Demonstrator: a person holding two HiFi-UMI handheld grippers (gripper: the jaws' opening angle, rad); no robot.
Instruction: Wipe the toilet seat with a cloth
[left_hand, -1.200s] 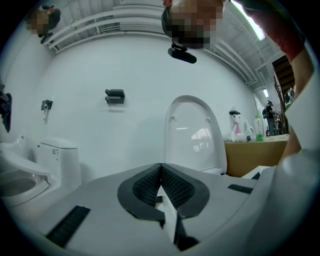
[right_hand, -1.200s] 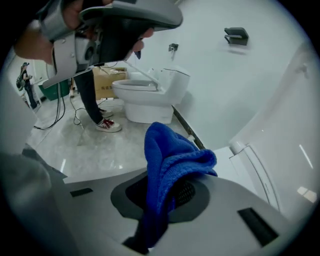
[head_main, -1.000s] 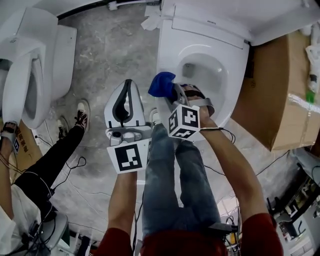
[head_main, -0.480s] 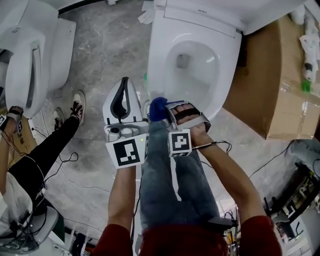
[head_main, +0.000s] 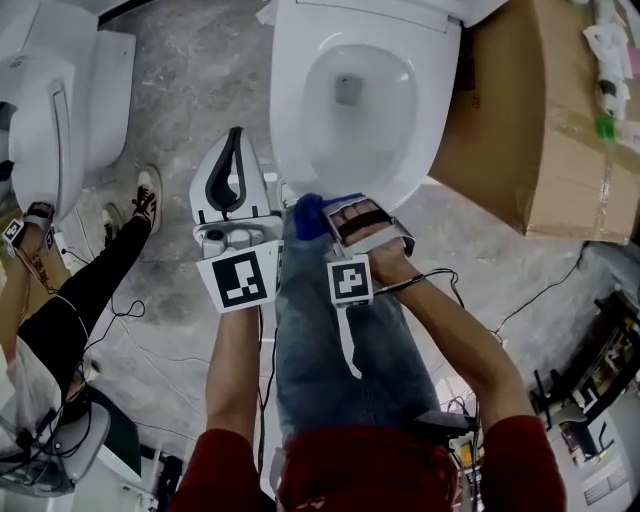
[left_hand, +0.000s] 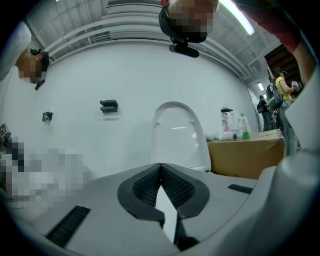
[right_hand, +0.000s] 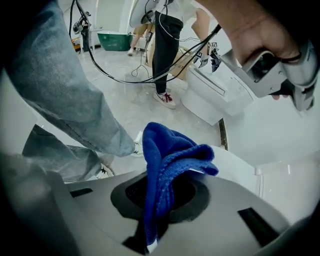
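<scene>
The white toilet (head_main: 300, 120) stands at the top centre of the head view, seat down around the open bowl and lid raised (left_hand: 175, 132). My right gripper (head_main: 318, 215) is shut on a blue knitted cloth (head_main: 307, 212), which sits at the seat's near-left front edge. In the right gripper view the cloth (right_hand: 167, 165) bulges out between the jaws of the right gripper (right_hand: 161, 197), with the white rim (right_hand: 237, 167) just behind it. My left gripper (head_main: 237, 138) hovers over the floor left of the bowl. Its pads meet in the left gripper view (left_hand: 161, 166), with nothing held.
A cardboard box (head_main: 535, 120) stands right of the toilet, with bottles (left_hand: 242, 126) on top. A second toilet (head_main: 50, 110) is at the far left, beside a person in black trousers (head_main: 85, 300). Cables (head_main: 150, 330) trail over the grey floor. My jeans leg (head_main: 330, 330) is between both arms.
The right gripper has carried the cloth from the seat's left side round to its near front edge, rolling as it went. The left gripper has shifted slightly and stays shut.
</scene>
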